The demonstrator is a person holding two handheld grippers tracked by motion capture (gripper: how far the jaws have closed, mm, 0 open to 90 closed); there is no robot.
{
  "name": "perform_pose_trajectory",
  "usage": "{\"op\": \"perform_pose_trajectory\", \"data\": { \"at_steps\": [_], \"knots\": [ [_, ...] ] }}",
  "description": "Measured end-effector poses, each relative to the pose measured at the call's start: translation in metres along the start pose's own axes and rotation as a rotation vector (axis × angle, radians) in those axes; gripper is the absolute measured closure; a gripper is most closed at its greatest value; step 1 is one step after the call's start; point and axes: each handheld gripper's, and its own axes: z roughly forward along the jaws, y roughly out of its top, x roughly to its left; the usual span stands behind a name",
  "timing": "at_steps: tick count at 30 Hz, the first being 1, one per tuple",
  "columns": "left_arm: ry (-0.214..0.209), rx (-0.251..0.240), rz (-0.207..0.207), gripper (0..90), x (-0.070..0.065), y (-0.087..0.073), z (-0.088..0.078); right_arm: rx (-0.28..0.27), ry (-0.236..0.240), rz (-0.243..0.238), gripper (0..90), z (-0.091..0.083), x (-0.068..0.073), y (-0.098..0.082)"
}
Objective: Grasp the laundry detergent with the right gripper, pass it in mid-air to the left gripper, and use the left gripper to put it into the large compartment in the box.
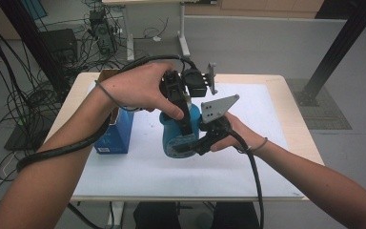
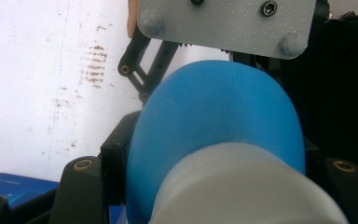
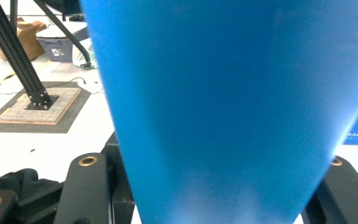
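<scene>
Blue plastic bottle (image 1: pixel 176 136) upright near the middle of the desk (image 1: pixel 276 102), on the white sheet (image 1: pixel 248 162) covering most of the top. Clamped from above by the left hand-held gripper (image 1: pixel 187 125), black jaws coming down over the bottle's upper part and pressed in on the pale ribbed cap (image 2: pixel 247 186); seen in the left gripper view as a rounded blue shoulder (image 2: pixel 219 112) rising between the two jaws with the cap close to the lens. Clamped from the side by the right hand-held gripper (image 1: pixel 190 145), jaws drawn in against the blue body low down, grey three-cornered plate (image 1: pixel 218 107) tilted above the right hand (image 1: pixel 233 133). In the right gripper view, blue wall (image 3: pixel 228 102) wedged between both jaws, narrowing toward the bottom of the picture. Left hand (image 1: pixel 138 90) curled over the top of its hand-held gripper, thick black cable (image 1: pixel 66 149) looping back along the forearm. Just left of the bottle, a small blue carton (image 1: pixel 116 133) standing on the sheet, apart from it. Brownish smudges (image 2: pixel 93 70) on the white sheet in the left gripper view.
</scene>
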Motion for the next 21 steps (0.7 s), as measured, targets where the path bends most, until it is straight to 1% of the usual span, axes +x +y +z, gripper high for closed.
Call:
{"op": "perform_pose_trajectory", "data": {
  "at_steps": [3,7,8,10,11,18,20,21],
  "knots": [
    [-0.002,0.0,-0.001,37.8,0.0002,-0.0005,0.0001,-0.001,0.002,0.003,41.0,0.0004,0.0002,0.0001],
    [-0.002,-0.007,-0.008,37.8,0.0,-0.0014,0.0004,0.001,-0.002,-0.005,41.0,0.0006,-0.0005,0.0001],
    [-0.001,-0.003,-0.003,37.8,0.0003,-0.0014,0.0001,0.0,0.0,0.001,41.0,0.0007,0.0,0.0001],
    [-0.002,-0.006,-0.009,37.8,-0.0003,-0.0013,0.0004,0.001,0.0,0.0,41.0,0.0008,0.0001,0.0001],
    [0.0,-0.005,-0.004,37.8,0.0,-0.0013,0.0004,0.001,0.001,0.001,41.1,0.0009,0.0003,0.0002],
    [0.004,-0.006,-0.007,37.8,-0.001,-0.0008,0.0008,0.0,0.001,0.002,41.0,0.0008,0.0004,-0.0002],
    [0.015,-0.016,-0.013,37.8,-0.002,-0.0007,0.0013,0.002,0.0,0.0,41.0,0.0006,0.0001,-0.0004],
    [0.02,-0.018,-0.008,37.8,-0.0018,-0.0004,0.0008,-0.001,0.001,0.004,41.0,0.0002,0.0001,-0.0004]
  ]
}}
